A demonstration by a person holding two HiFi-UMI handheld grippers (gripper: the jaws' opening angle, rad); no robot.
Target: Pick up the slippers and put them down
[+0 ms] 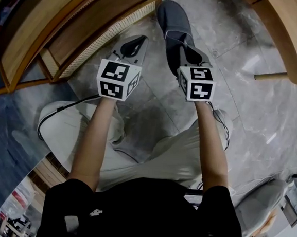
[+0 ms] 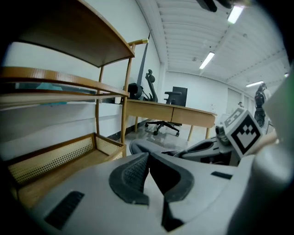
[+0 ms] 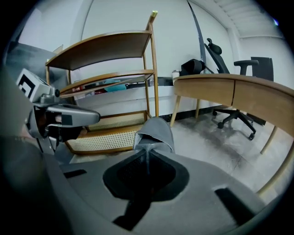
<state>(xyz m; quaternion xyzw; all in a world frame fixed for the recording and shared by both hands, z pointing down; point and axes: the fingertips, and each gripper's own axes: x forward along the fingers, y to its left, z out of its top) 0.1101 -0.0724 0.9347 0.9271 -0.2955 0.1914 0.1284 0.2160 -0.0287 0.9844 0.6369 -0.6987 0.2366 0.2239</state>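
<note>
Starting with the right hand-held gripper (image 3: 147, 155): I read its jaws as closed, pinching the edge of the grey slipper (image 3: 155, 131) at its opening. The slipper juts forward from the tips with its toe pointing away from me. From the head view it lies over the floor just off the corner of the wooden rack (image 1: 78, 32). I cannot tell whether its sole touches the floor, since the gripper body covers the underside.

The left hand-held gripper (image 2: 148, 158) sits just beside it, on the rack side. Its pad tips are pressed together and there is nothing between them. It is apart from the slipper.

Below both is a floor (image 1: 262, 115) of large grey marble-look tiles, glossy enough to carry pale reflections. The rack's lowest shelf (image 3: 108, 137) is pale cane weave in a wood frame, with two curved wooden shelves above it on slim posts.

On the other side, a long curved wooden table (image 3: 229, 89) on angled round legs runs back along the room. Beyond it is a black office chair (image 2: 171, 110) on castors. The walls are plain white, and strip lights (image 2: 207, 59) are set into a ribbed white ceiling. Nearest me are the operator's forearms, black top and light trousers.
</note>
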